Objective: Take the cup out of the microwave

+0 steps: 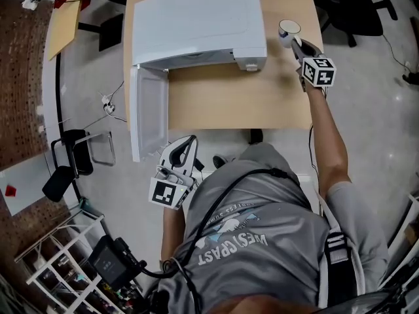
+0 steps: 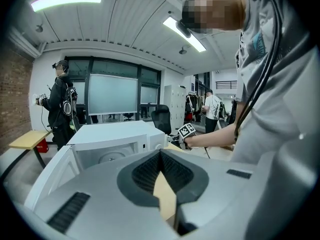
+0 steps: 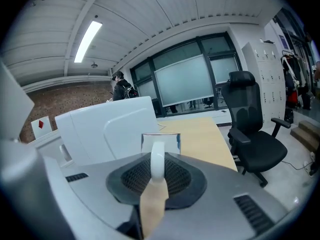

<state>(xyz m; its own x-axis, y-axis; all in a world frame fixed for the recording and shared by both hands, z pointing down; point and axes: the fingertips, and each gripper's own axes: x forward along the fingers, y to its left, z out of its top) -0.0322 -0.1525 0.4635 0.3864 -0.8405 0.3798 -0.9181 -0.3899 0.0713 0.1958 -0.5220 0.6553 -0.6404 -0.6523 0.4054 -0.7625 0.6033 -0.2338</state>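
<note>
Table (image 1: 229, 97), near right edge: right gripper (image 1: 296, 43) pinches cup (image 1: 289, 31) handle; left gripper (image 1: 190, 140) pressed together.
</note>
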